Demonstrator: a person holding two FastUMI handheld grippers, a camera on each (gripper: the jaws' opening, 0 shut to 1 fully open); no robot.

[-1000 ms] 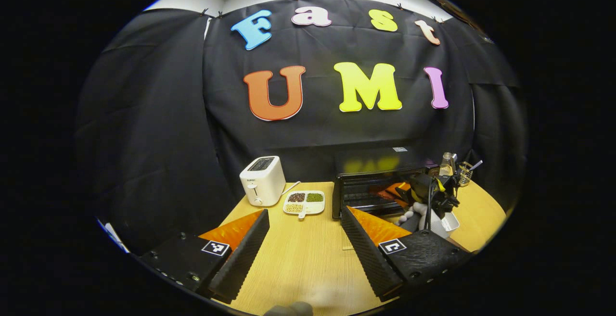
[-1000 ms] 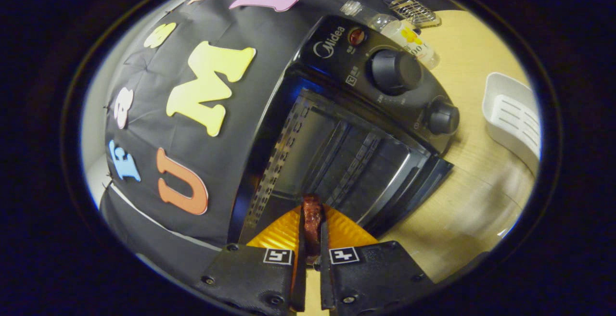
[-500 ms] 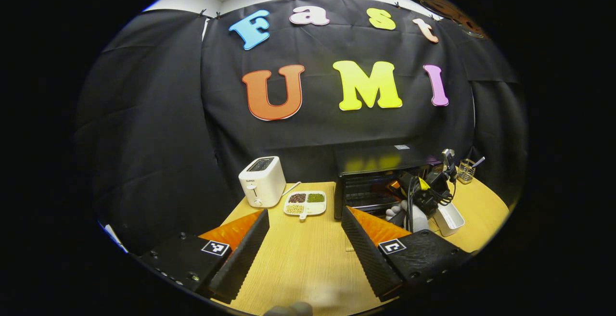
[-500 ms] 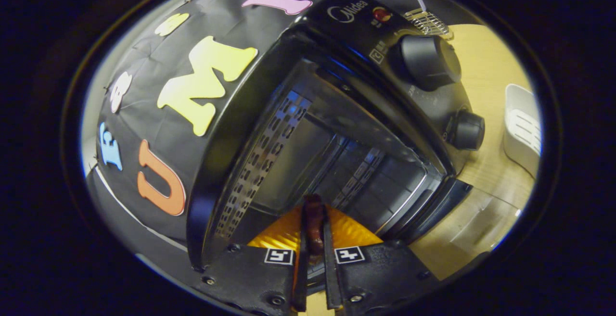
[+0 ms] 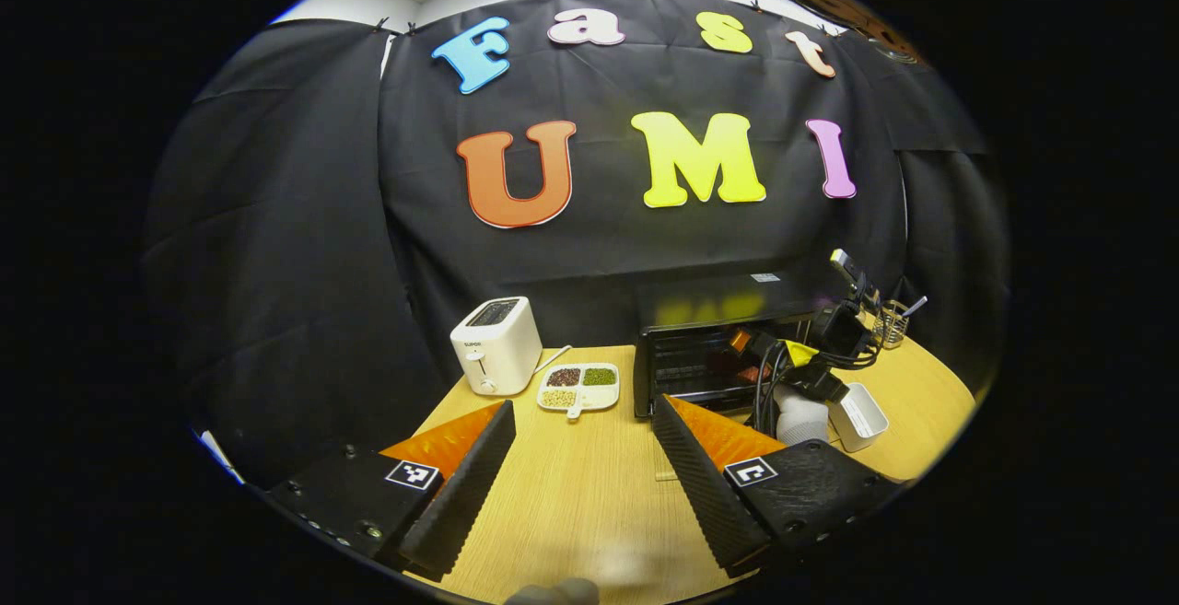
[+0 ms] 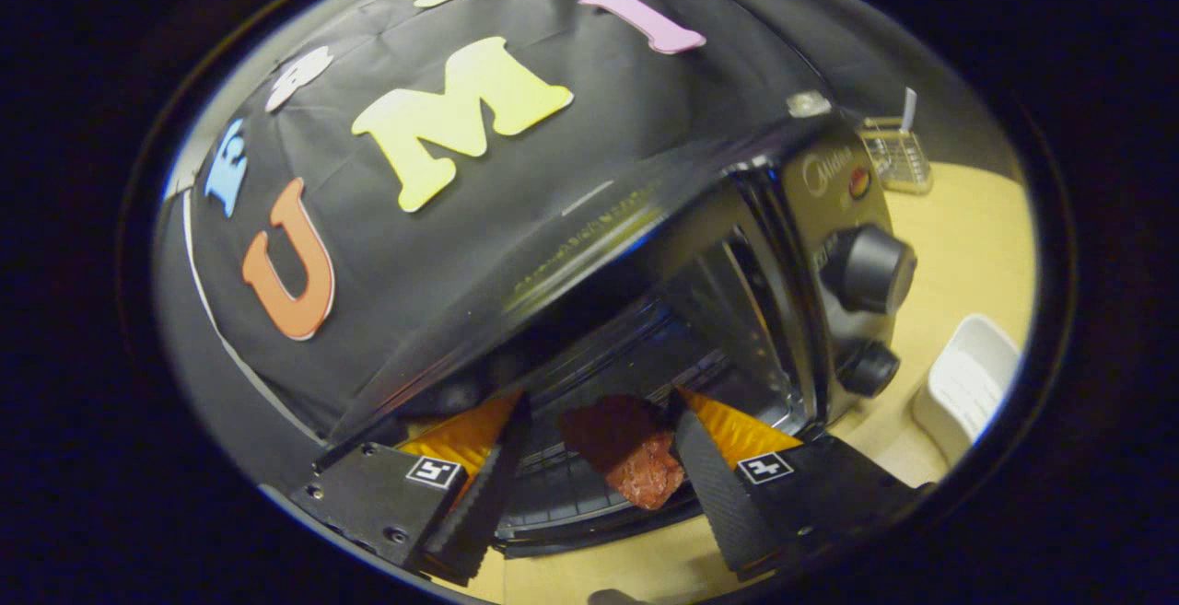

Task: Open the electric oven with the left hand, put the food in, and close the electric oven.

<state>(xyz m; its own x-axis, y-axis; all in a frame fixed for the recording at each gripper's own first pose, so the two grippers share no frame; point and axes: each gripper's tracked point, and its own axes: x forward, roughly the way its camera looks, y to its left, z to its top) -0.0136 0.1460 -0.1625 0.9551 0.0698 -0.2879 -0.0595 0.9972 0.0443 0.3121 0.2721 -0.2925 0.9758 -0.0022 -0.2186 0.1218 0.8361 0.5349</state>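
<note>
Basically, wooden bench (image 5: 589, 494) carries everything. Black electric oven (image 5: 718, 347) sits at the back right of the bench, door open; in the right gripper view its cavity and wire rack face the camera, two knobs (image 6: 866, 269) on the panel to the right. White toaster (image 5: 496, 343) stands left of the oven, a divided white dish of beans (image 5: 578, 386) between them. White tray (image 6: 963, 384) lies on the bench right of the oven, wire basket (image 6: 893, 158) behind it near the wall.

Left gripper (image 5: 580, 476) hovers low over the near bench, well apart from the oven, pointed level toward the back wall, jaws wide with nothing between them. Right gripper (image 6: 594, 467) is at the oven mouth, rolled a bit so the oven looks tilted, jaws wide apart. In the left gripper view it shows farther off at the oven front, held by a white-gloved hand (image 5: 799, 416), cables trailing.

Food (image 6: 626, 448), a reddish-brown chunk, sits between the spread jaws on the oven rack near the front edge, close against the right-side finger (image 6: 714, 485); cannot tell if it touches. Other finger is clear of it.
</note>
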